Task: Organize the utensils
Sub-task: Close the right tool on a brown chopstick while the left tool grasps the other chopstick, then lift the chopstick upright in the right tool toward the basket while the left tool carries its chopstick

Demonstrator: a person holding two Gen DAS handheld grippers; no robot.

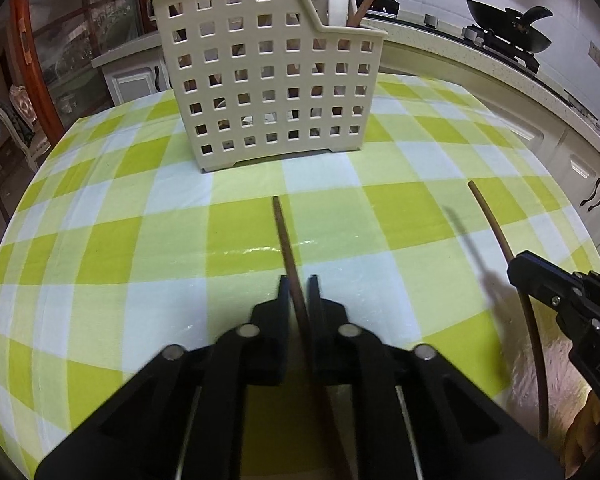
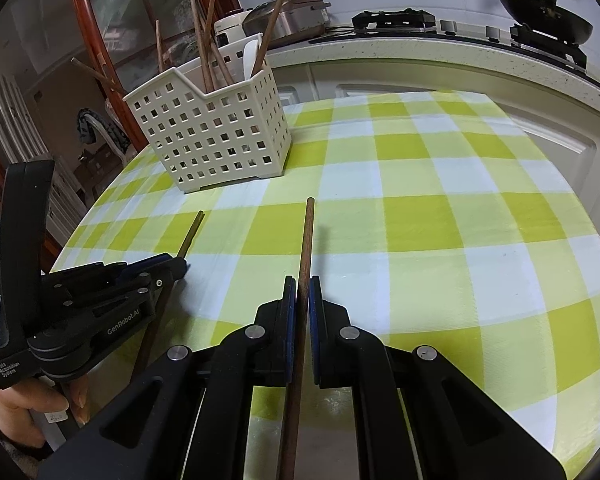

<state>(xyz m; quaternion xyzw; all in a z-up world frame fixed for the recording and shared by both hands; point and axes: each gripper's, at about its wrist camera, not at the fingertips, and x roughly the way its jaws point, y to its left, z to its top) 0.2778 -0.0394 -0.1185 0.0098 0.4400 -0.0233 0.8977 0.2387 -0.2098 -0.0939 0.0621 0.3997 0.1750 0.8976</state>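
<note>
Wooden chopsticks, one clamped in the left gripper (image 1: pixel 298 292) and one in the right gripper (image 2: pixel 302 292), should be lifted tip-high toward the holder (image 1: pixel 268 76) at twelve o'clock, then lowered in.

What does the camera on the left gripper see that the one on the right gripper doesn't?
Only the left wrist view shows the holder's broad side head-on, with the right gripper entering from the right edge. Only the right wrist view shows the person's hand on the left gripper, and the chopsticks standing tall in the holder. Both show the checked tablecloth, the wok, and each gripper shut on one chopstick.
</note>
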